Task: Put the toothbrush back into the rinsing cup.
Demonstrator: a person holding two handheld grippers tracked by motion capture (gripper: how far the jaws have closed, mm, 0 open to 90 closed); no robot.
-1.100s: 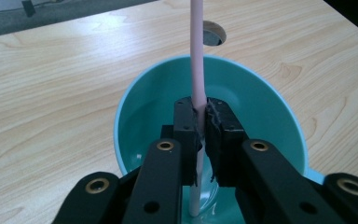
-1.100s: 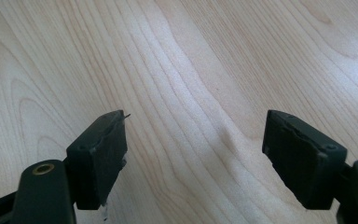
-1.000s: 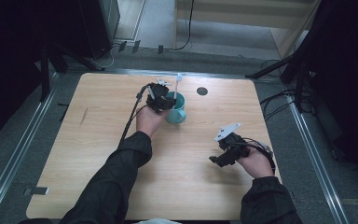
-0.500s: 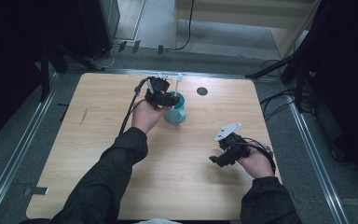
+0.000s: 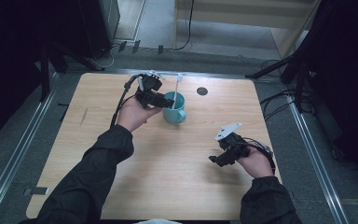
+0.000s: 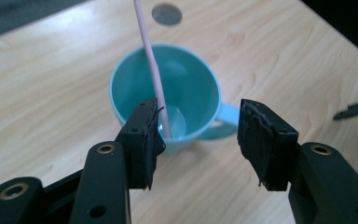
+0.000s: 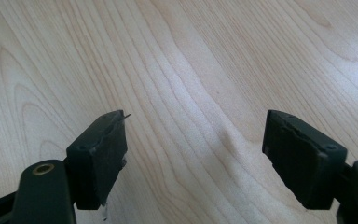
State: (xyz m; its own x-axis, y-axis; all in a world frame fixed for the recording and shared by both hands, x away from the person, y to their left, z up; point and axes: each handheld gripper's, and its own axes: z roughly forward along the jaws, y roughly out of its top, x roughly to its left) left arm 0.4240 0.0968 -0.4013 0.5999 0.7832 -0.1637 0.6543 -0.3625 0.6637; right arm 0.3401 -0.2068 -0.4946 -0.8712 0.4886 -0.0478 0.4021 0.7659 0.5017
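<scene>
Left gripper (image 6: 198, 140): jaws just opened wide, empty, above teal mug (image 6: 168, 93) | pink stick (image 6: 151, 65): leaning inside mug | right gripper (image 7: 196, 158): wide, over table (image 7: 191, 56).

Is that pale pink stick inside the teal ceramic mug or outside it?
Inside: the pale pink stick leans on the teal ceramic mug rim, its lower end on the mug's bottom.

text: none legible | labels/brands: none | numbers/signs: none | checked: teal mug (image 5: 174, 107), tabletop (image 5: 168, 177), both grippers' jaws
</scene>
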